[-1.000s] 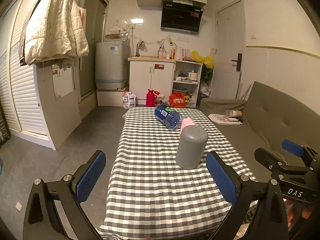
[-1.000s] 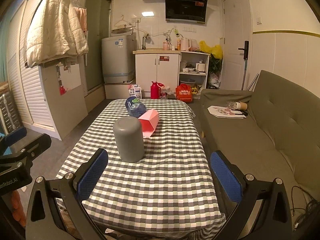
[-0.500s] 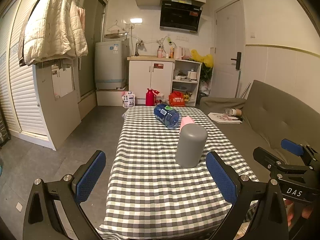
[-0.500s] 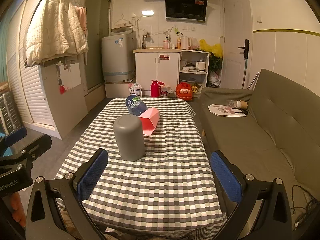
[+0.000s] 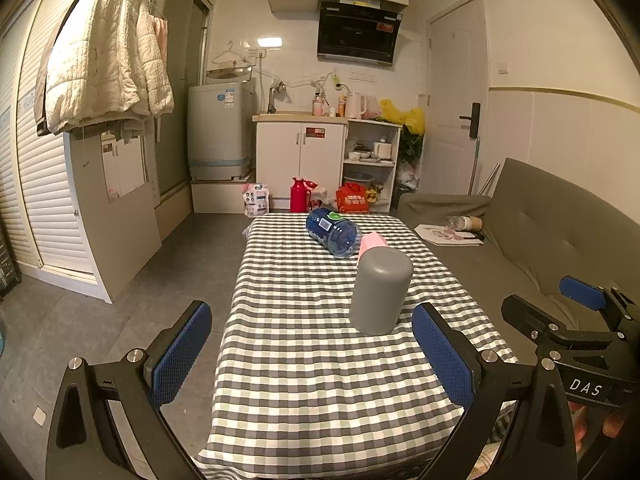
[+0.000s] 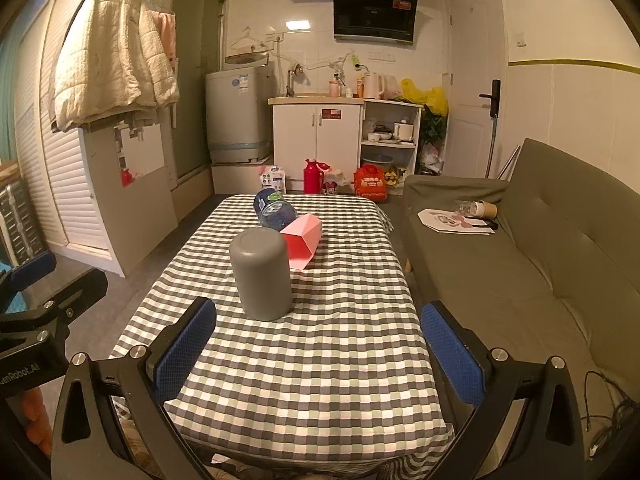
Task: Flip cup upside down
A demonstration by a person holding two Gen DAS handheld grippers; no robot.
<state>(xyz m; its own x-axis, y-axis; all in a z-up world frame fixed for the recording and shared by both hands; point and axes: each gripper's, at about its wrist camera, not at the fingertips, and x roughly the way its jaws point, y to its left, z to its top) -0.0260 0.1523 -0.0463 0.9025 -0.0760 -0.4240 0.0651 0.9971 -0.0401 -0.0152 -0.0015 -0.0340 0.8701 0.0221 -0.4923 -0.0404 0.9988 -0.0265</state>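
Observation:
A grey cup (image 5: 380, 290) stands upside down, closed end up, on the checked table (image 5: 304, 360); it also shows in the right wrist view (image 6: 262, 274). My left gripper (image 5: 312, 354) is open and empty, held back near the table's front edge, the cup ahead and to the right. My right gripper (image 6: 316, 354) is open and empty, the cup ahead and to the left. Each gripper shows at the edge of the other's view.
A blue water bottle (image 5: 332, 232) lies on its side at the table's far end, with a pink carton (image 6: 302, 244) lying beside it behind the cup. A grey sofa (image 6: 520, 264) runs along the right. Cabinets and a washing machine stand at the back.
Both grippers have drifted slightly; the cup stands as before and nothing was gripped.

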